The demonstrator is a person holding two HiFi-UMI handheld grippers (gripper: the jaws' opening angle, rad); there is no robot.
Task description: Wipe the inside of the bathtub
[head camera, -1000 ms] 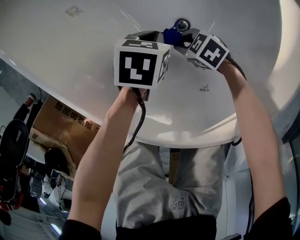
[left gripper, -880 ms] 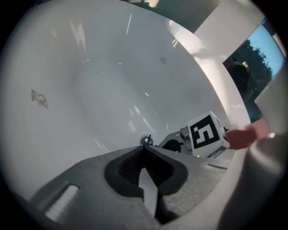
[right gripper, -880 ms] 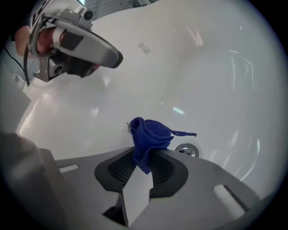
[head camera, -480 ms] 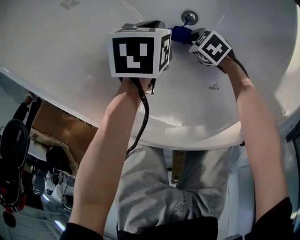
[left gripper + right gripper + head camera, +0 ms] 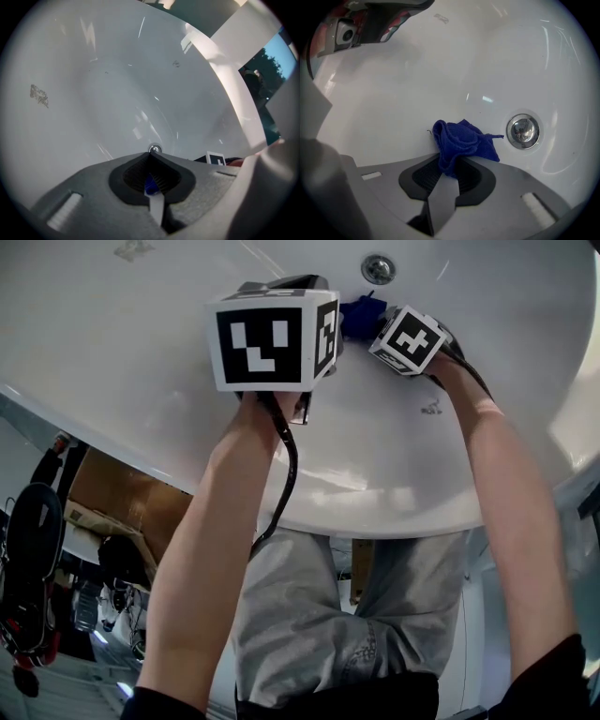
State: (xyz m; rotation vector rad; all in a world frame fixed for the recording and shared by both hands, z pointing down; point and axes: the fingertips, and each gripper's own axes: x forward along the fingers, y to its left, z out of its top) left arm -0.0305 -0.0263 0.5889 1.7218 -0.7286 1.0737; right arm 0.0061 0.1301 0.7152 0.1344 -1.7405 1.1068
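I look down into the white bathtub [image 5: 141, 381], with its chrome drain [image 5: 378, 268] at the top. My right gripper [image 5: 375, 320] is shut on a bunched blue cloth [image 5: 358, 315] and presses it on the tub floor just short of the drain. In the right gripper view the cloth [image 5: 461, 143] bulges out of the shut right gripper [image 5: 452, 164], left of the drain [image 5: 523, 131]. My left gripper [image 5: 291, 282] hovers close beside, on the left. Its jaws stand shut in the left gripper view [image 5: 151, 154]; a small blue bit shows between the pads, and I cannot tell what it is.
The tub's near rim [image 5: 375, 521] curves across the middle of the head view, with the person's grey shorts [image 5: 309, 615] below it. A cardboard box [image 5: 122, 498] stands outside the tub at the left. Small grey marks sit on the tub floor [image 5: 431, 409] and wall [image 5: 39, 95].
Both grippers and the cloth have drawn back from the drain toward the near rim. The drain, partly covered a second ago, now shows whole above the cloth.
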